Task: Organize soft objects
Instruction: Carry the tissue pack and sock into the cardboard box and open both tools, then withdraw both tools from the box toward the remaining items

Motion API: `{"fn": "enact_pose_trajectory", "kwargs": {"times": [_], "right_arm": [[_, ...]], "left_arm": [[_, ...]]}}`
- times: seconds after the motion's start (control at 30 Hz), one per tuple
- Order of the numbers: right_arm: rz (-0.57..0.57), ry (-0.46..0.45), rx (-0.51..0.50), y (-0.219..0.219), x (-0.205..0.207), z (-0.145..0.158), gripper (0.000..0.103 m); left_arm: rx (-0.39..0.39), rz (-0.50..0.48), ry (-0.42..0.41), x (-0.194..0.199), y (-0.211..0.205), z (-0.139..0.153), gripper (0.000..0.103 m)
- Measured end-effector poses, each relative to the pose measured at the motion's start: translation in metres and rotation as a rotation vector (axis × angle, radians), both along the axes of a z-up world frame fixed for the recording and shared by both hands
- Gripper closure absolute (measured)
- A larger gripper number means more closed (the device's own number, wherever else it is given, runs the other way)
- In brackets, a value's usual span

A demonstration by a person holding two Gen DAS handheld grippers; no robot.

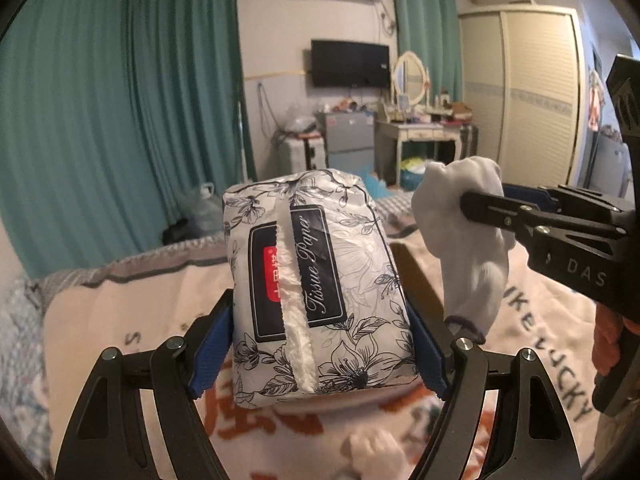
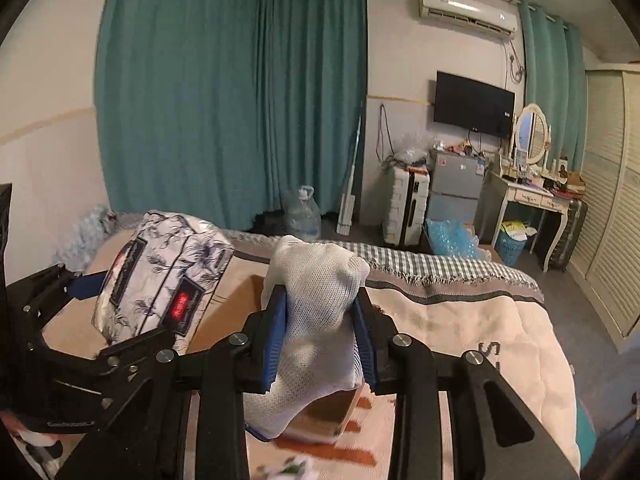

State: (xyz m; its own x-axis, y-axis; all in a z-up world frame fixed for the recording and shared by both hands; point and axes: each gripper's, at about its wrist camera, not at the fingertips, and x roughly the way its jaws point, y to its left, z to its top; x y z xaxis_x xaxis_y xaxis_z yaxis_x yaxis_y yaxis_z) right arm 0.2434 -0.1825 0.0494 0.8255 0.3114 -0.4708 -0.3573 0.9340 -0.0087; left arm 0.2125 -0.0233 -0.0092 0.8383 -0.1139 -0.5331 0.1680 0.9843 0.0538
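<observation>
We hold both things above the bed (image 1: 120, 320), over its blanket. Our left gripper (image 1: 320, 344) clamps the tissue pack (image 1: 316, 280) by its two long sides; our right gripper (image 2: 322, 340) pinches a white sock (image 2: 316, 312). To carry them well, we judge it best to keep both grips firm and the loads apart. A brown box (image 2: 324, 412) below the sock is mostly hidden; white blurs at the frames' bottom edges are unreadable.
</observation>
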Motion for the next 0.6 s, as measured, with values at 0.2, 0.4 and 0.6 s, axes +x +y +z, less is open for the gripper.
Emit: {"fn": "enact_pose_trajectory", "kwargs": {"times": [0.2, 0.4, 0.6], "right_arm": [[-0.012, 0.110, 0.003, 0.008, 0.076, -0.059, 0.071], [-0.004, 0.176, 0.037, 0.005, 0.100, -0.107, 0.067], [-0.020, 0.162, 0.039, -0.008, 0.082, -0.093, 0.055]], "left_arm": [[0.002, -0.017, 0.098, 0.062, -0.004, -0.052, 0.024], [0.037, -0.012, 0.123, 0.078, -0.009, -0.080, 0.019], [0.057, 0.019, 0.103, 0.062, -0.011, -0.056, 0.017]]}}
